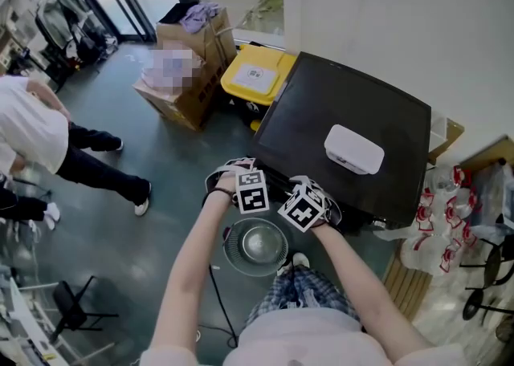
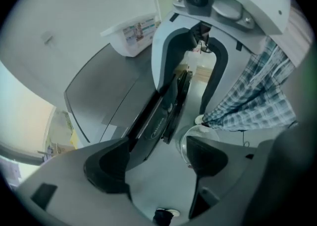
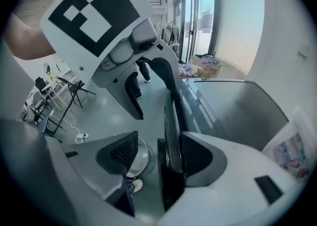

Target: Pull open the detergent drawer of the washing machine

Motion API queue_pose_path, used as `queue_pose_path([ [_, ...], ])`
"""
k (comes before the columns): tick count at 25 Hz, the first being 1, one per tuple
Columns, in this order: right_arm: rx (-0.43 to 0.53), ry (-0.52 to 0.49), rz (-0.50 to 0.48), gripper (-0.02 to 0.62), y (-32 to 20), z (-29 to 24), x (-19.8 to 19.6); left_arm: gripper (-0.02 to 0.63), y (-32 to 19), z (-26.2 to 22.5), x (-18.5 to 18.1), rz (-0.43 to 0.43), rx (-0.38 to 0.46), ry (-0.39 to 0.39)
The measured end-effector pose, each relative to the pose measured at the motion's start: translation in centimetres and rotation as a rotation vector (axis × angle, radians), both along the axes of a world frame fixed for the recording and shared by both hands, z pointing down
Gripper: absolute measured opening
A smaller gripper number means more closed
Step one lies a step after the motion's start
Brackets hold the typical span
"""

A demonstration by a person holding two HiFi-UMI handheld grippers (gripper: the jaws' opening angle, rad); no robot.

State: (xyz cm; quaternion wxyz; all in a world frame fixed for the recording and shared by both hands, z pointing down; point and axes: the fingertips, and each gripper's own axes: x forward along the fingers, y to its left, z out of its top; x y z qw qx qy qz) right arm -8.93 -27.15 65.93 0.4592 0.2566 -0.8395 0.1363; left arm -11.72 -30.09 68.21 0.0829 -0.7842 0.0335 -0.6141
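We find both grippers at the washing machine's [image 1: 345, 107] front top edge; right gripper [image 3: 158, 155] fingers spread, straddling the dark detergent drawer [image 3: 168, 170] front, not pinching it; left gripper [image 2: 158, 158] fingers spread, empty, beside that edge; open floor [image 1: 169, 156] in front, metal bowl [image 1: 255, 246] below.

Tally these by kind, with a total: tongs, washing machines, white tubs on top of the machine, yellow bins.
tongs: 2, left tongs and right tongs
washing machine: 1
white tub: 1
yellow bin: 1
total: 5
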Motion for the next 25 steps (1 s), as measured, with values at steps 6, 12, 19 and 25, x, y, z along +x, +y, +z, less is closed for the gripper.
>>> queue_pose_path([
  [6,0.047,0.071,-0.011,0.227,-0.4,0.4,0.2,0.299,-0.9,0.3,-0.1,0.07,0.093,-0.058],
  [12,0.107,0.159,-0.03,0.146,-1.1,0.6,0.5,0.148,-2.3,-0.1,0.0,0.12,0.216,-0.074],
  [19,0.152,0.194,-0.015,0.083,-1.5,0.7,0.7,0.087,-2.6,0.0,-0.1,0.165,0.286,-0.09],
  [25,0.159,0.199,-0.009,0.055,-1.8,0.7,0.7,0.074,-2.4,0.1,-0.2,0.249,0.325,-0.113],
])
